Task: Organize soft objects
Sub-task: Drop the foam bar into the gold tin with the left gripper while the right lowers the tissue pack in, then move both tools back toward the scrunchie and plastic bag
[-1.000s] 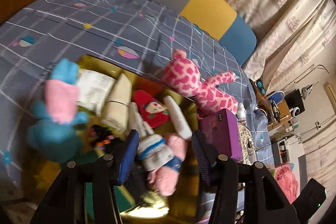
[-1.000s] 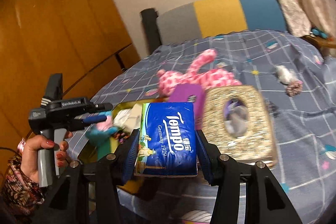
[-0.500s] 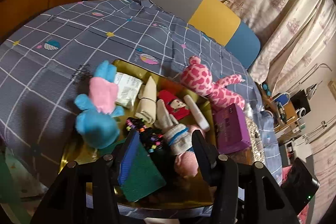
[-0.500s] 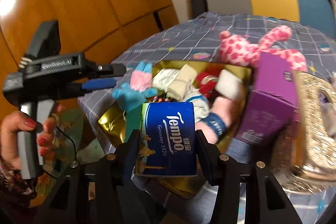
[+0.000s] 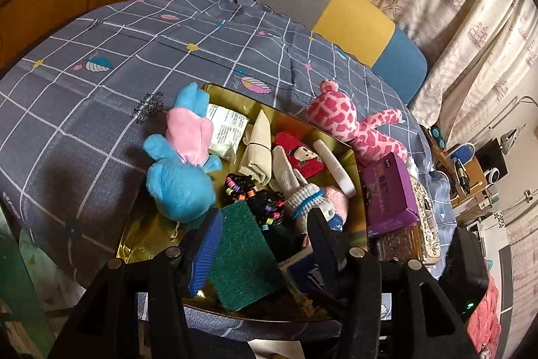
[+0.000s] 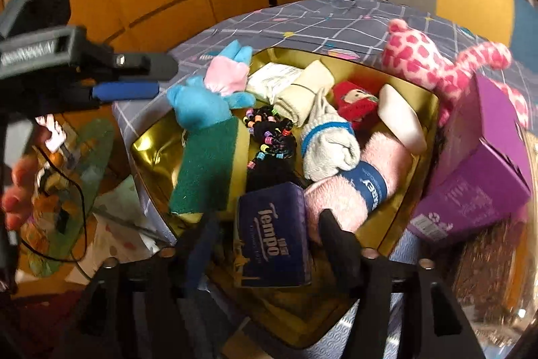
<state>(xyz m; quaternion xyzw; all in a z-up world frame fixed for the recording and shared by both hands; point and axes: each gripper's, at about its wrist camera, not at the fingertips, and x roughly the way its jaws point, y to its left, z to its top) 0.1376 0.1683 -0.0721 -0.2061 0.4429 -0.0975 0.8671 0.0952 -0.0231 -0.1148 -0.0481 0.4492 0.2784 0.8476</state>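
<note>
Already the tissue pack (image 6: 272, 238) sits at the near edge of the gold tray (image 6: 432, 120), upright between the jaws of the right gripper (image 6: 269, 244). Those jaws have just been opening, and a gap now shows on each side of the pack, so nothing presses on it; this looks like a release, with the pack left to stand where a free corner remained. Just beside it lie the pink rolled towel (image 6: 346, 190) and the green scouring pad (image 6: 205, 170), which probably keep it from tipping.

Deeper in the tray the soft things are packed close: a white sock (image 5: 302, 194), a red sock (image 5: 297, 155), a beige cloth (image 5: 259, 147), black beaded hair ties (image 5: 259, 197) and a blue plush toy (image 5: 181, 164) leaning over the tray's left rim. The pink spotted plush (image 5: 353, 127) still lies outside on the checked bedspread (image 5: 101, 96), touching the purple box (image 5: 390, 190), so it seems to be left to do.

The left gripper (image 5: 265, 244) hovers over the near end of the tray, jaws partly apart and holding nothing, likely kept out of the way.
</note>
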